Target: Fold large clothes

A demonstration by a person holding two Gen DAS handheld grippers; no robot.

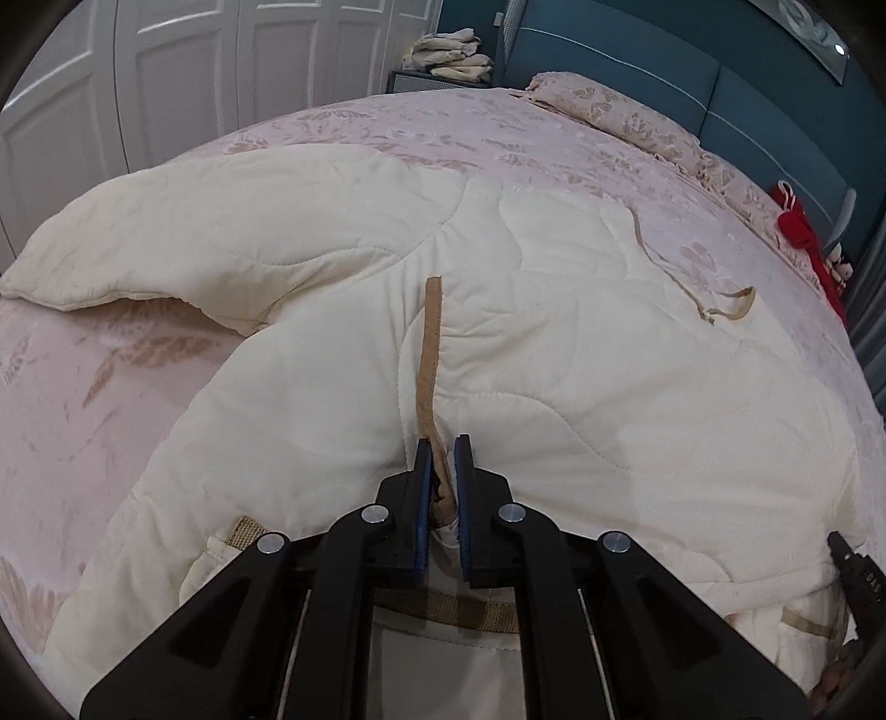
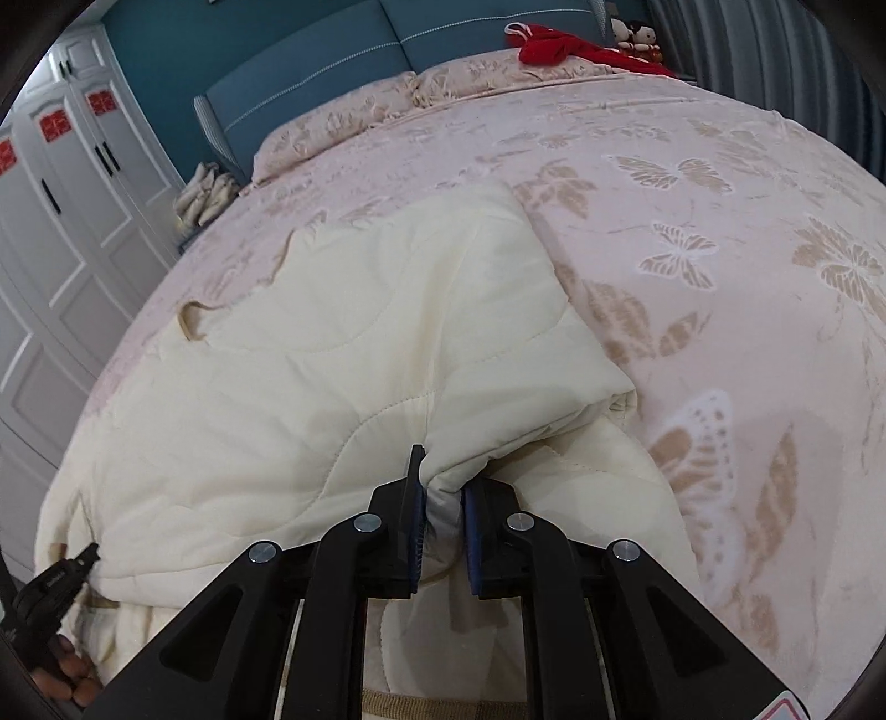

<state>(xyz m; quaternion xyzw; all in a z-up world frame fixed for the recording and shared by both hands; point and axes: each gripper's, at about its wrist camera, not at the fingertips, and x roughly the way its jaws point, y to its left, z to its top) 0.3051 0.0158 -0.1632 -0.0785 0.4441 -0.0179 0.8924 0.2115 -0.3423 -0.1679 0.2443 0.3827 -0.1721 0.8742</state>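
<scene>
A large cream quilted garment [image 1: 554, 332] lies spread on the pink patterned bed [image 1: 83, 387]. Its near edge is bunched toward me. My left gripper [image 1: 443, 443] is shut on a tan strap [image 1: 431, 332] and the cream fabric beneath it at that edge. The strap runs up the middle of the garment. My right gripper [image 2: 446, 471] is shut on a raised fold of the cream garment [image 2: 360, 332], near its folded right side. Each view also shows the other gripper at its lower margin: the right gripper [image 1: 853, 565] and the left gripper [image 2: 61, 576], the latter with a hand [image 2: 72, 670] below it.
Pillows [image 1: 626, 116] and a teal headboard [image 1: 664, 66] lie at the far end of the bed. A red cloth [image 1: 800, 227] sits by the pillows. A stack of folded cloths [image 1: 451, 52] rests on a nightstand beside white wardrobe doors [image 1: 166, 72]. The bed [image 2: 720, 277] shows bare to the garment's right.
</scene>
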